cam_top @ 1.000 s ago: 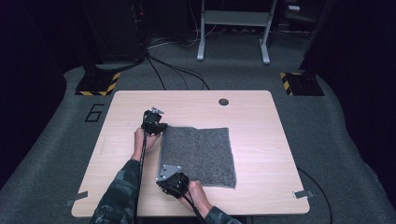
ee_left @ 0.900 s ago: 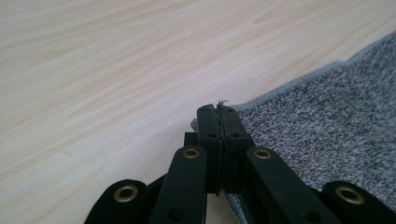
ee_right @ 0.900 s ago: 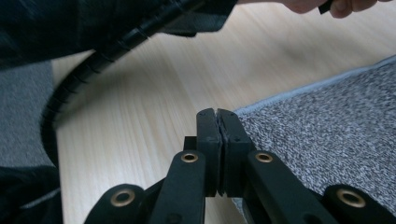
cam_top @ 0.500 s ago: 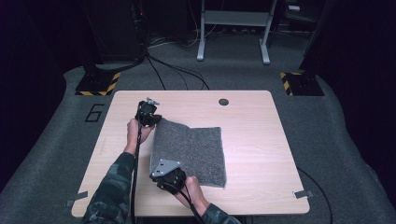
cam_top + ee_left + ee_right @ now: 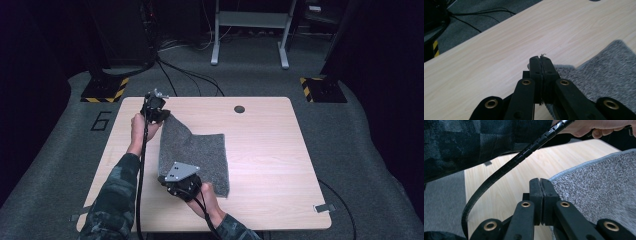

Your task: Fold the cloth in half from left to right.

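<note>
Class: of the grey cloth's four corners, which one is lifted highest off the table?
The far-left corner, pinched in the left hand-held gripper. The near-left corner is lifted less, and the two right corners lie flat on the table.

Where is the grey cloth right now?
In the high view the grey cloth lies left of the table's centre, its left edge lifted between the left tool and right tool.

The surface [image 5: 270, 150] lies bare right of the grey cloth [image 5: 200, 155] to its right edge and far corners; only a small dark hole [image 5: 239, 109] near the far edge.
</note>
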Action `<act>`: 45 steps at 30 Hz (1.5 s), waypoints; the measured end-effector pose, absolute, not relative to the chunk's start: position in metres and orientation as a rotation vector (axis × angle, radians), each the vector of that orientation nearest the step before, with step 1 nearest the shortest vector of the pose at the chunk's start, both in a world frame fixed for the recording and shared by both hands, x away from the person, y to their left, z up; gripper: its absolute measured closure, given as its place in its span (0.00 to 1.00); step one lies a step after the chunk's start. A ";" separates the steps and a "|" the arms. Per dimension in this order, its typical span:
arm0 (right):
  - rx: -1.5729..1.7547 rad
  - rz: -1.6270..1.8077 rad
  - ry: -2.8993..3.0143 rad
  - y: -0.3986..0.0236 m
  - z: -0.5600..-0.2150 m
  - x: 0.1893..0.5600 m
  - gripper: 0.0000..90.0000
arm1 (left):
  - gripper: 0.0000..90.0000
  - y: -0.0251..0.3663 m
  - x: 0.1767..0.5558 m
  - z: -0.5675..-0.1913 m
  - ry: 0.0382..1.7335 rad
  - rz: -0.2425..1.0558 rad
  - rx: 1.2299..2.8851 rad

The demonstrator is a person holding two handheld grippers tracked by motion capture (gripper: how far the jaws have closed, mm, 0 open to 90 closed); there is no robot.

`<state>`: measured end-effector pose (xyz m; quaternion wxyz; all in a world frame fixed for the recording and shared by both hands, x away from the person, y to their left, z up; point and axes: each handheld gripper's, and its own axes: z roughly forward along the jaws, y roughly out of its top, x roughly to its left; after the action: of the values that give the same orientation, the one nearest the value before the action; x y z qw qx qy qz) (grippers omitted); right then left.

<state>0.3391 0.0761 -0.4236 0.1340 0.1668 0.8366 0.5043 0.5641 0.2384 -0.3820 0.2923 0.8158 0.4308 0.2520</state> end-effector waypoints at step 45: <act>0.631 1.497 2.403 0.061 -0.448 0.338 0.99 | 0.98 0.191 0.580 -0.379 1.130 0.753 2.406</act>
<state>0.3380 0.0611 -0.4476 0.1201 0.2160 0.8224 0.5125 0.5796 0.1915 -0.3788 0.1882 0.8553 0.4018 0.2677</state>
